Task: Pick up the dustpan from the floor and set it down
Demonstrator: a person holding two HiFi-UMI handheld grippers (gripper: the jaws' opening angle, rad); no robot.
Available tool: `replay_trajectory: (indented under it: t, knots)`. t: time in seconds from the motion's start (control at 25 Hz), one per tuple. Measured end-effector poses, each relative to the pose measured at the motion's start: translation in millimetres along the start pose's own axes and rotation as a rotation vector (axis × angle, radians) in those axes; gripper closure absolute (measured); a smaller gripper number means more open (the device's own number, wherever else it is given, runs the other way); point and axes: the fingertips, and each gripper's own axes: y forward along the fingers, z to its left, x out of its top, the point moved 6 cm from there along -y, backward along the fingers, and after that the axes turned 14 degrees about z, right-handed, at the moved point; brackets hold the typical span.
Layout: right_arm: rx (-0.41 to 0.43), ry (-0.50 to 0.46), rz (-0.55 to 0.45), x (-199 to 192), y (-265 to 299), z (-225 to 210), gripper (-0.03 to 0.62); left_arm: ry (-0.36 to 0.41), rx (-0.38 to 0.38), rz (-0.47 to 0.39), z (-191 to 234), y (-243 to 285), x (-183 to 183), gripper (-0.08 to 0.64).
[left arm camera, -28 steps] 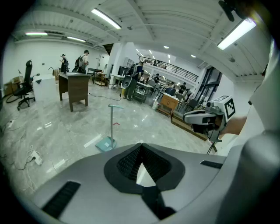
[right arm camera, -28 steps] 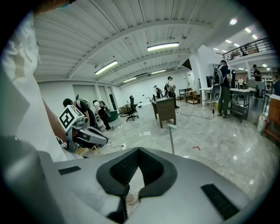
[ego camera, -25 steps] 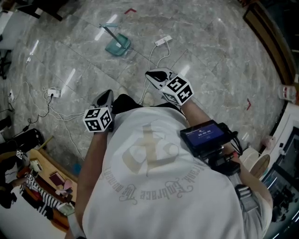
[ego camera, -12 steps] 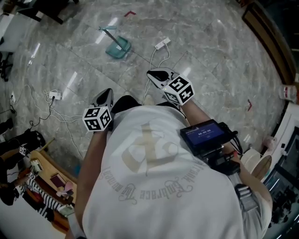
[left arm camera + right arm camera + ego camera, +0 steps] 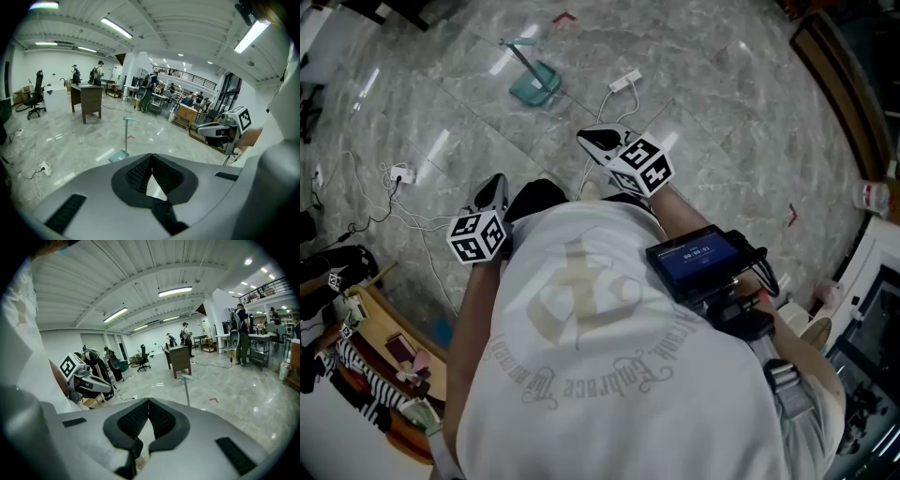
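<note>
The teal dustpan (image 5: 534, 89) stands on the marble floor ahead of me, its long handle (image 5: 517, 52) upright. It also shows as the dustpan (image 5: 118, 156) in the left gripper view, and its handle (image 5: 187, 390) shows in the right gripper view. My left gripper (image 5: 494, 187) is held at waist height, far short of the dustpan, jaws shut and empty (image 5: 151, 157). My right gripper (image 5: 598, 139) reaches a little further forward, nearer the dustpan but well apart from it. Its jaws are shut with nothing between them (image 5: 148, 401).
White cables run across the floor to a power strip (image 5: 626, 82) right of the dustpan and another (image 5: 401, 174) at left. A brown desk (image 5: 86, 96) and an office chair (image 5: 35, 96) stand further back, with people beyond. Cluttered shelving (image 5: 384, 347) lies at my lower left.
In the head view both grippers sit a little further left, the left one slightly raised. The dustpan stands where it was. Both grippers' jaws stay shut.
</note>
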Motion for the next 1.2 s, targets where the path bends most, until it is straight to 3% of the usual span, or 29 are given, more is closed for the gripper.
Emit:
replay_trajectory:
  t: [0.52, 1.2]
  knots:
    - [0.061, -0.002, 0.109, 26.4, 64.8, -19.5, 0.574, -0.111, 0.022, 0.074, 56.7, 21.9, 4.4, 0.548]
    - [-0.009, 0.000, 0.118, 68.1, 61.4, -34.8, 0.574, -0.092, -0.023, 0.002, 77.3, 29.3, 61.9, 0.548]
